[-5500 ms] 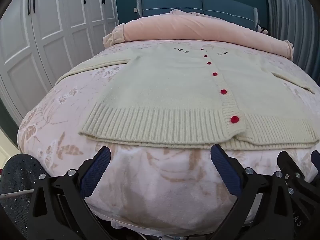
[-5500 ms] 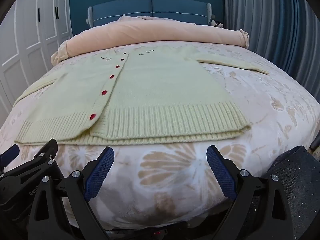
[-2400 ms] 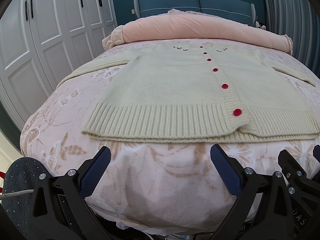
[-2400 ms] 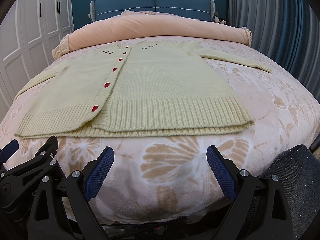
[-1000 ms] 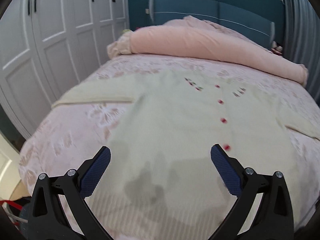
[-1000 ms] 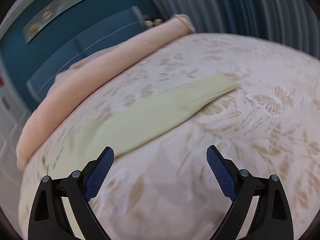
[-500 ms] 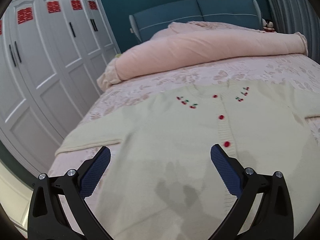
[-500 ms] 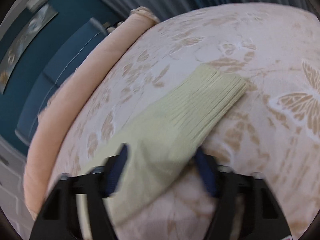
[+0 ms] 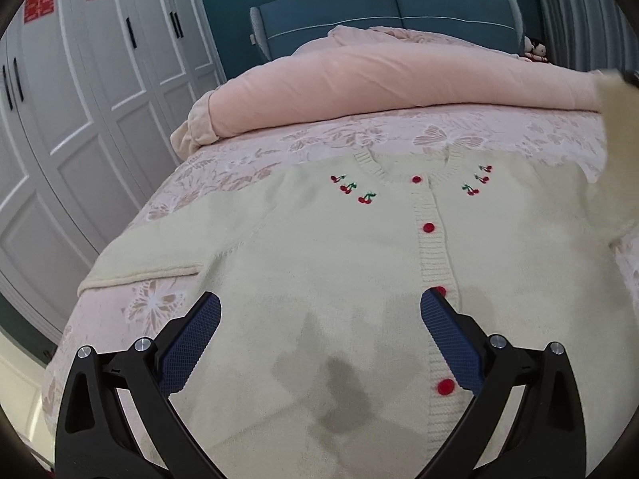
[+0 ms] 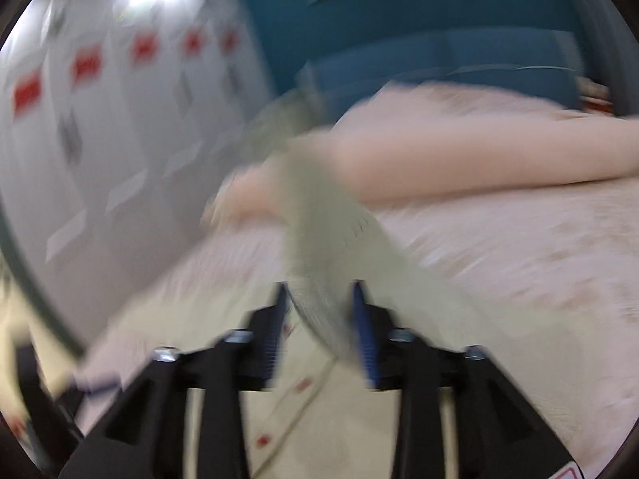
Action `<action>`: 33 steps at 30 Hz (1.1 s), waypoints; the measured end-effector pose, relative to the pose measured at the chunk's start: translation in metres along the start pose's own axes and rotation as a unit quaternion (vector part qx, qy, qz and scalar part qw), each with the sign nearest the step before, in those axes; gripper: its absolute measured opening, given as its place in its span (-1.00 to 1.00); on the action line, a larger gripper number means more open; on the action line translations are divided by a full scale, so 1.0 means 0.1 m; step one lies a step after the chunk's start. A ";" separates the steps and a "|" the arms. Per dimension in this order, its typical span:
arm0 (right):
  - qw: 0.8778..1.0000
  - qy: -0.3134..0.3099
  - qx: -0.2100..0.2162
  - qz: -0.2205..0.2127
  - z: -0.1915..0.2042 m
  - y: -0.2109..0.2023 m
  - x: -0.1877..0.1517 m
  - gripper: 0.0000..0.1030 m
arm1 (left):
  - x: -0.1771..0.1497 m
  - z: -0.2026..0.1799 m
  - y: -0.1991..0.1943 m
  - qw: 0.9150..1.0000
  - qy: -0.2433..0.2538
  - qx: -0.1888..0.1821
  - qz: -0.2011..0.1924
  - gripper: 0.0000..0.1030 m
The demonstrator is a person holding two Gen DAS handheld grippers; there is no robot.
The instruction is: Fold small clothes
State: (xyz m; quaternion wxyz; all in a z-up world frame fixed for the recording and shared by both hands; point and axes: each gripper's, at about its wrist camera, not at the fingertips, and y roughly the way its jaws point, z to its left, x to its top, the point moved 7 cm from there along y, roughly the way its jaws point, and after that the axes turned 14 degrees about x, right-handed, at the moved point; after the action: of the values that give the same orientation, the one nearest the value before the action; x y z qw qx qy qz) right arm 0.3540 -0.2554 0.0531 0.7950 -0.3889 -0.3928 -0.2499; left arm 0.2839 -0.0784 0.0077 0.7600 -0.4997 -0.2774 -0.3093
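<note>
The cardigan (image 9: pixel 319 263), cream knit with red buttons and small cherry motifs at the neckline, lies front-up on the bed (image 9: pixel 247 159); its body is spread flat over the patterned pink cover, collar toward the headboard (image 9: pixel 383 4).

The left gripper (image 9: pixel 319 319) hangs over the lower front of the garment with its blue-padded fingers wide apart and nothing between them; the button band runs just beside its right finger, and one button shows at that finger's tip; the gripper's shadow falls on the knit directly beneath; whether the pads touch the fabric cannot be told.

The garment's own right sleeve (image 9: pixel 139 263) lies flat at the bed's edge, well to the left of that gripper.

The right gripper (image 10: pixel 319 299) has its fingers drawn close on the other sleeve (image 10: pixel 327 215); the ribbed cuff stands up beyond the fingertips, lifted clear of the bed; the view is heavily blurred; in the left camera the same raised sleeve appears as a pale shape at the far right edge.

A rolled pink duvet (image 9: pixel 399 76) lies across the bed beyond the collar; white wardrobe doors (image 9: pixel 80 99) with red paper emblems stand alongside.
</note>
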 end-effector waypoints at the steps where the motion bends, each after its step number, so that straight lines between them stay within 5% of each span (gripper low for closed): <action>1: 1.000 -0.006 -0.002 0.024 0.09 0.18 -0.16 -0.25 | 0.01 0.04 0.03 1.000 -0.009 -0.006 0.009 0.90; 5: 0.997 0.047 -0.013 0.051 0.09 0.28 -0.66 -0.23 | 0.04 0.18 0.16 0.998 -0.036 -0.042 0.043 0.91; 11: 0.980 0.176 -0.089 0.017 -0.60 -0.48 -1.06 -0.07 | 0.11 0.17 0.56 0.989 -0.059 -0.104 0.091 0.90; 17: 0.960 0.263 -0.099 -0.006 -1.15 -0.74 -1.28 -0.07 | 0.14 0.06 1.20 0.960 -0.160 -0.153 0.173 0.90; 25: 0.938 0.336 -0.070 -0.055 -1.40 -0.67 -1.22 -0.06 | 0.34 -0.26 1.66 0.937 -0.207 -0.165 0.229 0.89; 27: 0.932 0.349 -0.072 -0.064 -1.46 -0.64 -1.15 -0.47 | 0.40 -0.27 1.68 0.934 -0.223 -0.168 0.221 0.67; 28: 0.934 0.343 -0.078 -0.067 -1.46 -0.64 -1.09 -0.75 | 0.45 -0.30 1.67 0.932 -0.226 -0.185 0.216 0.23; 29: 0.940 0.320 -0.081 -0.086 -1.39 -0.70 -0.96 -0.75 | 0.48 -0.33 1.67 0.930 -0.224 -0.194 0.216 -0.24; 31: 0.952 0.267 -0.070 -0.130 -1.17 -0.88 -0.72 -0.76 | 0.56 -0.38 1.64 0.926 -0.222 -0.218 0.214 -0.71; 33: 0.965 0.198 -0.076 -0.157 -0.98 -1.01 -0.61 -0.79 | 0.66 -0.33 1.53 0.927 -0.227 -0.229 0.194 -0.77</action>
State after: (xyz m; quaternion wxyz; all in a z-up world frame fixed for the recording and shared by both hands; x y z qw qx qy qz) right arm 0.2914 -0.3876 0.0077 0.7760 -0.3242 -0.2640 -0.4723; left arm 0.4449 -0.0746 -0.0458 0.5870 -0.7609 -0.2616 -0.0890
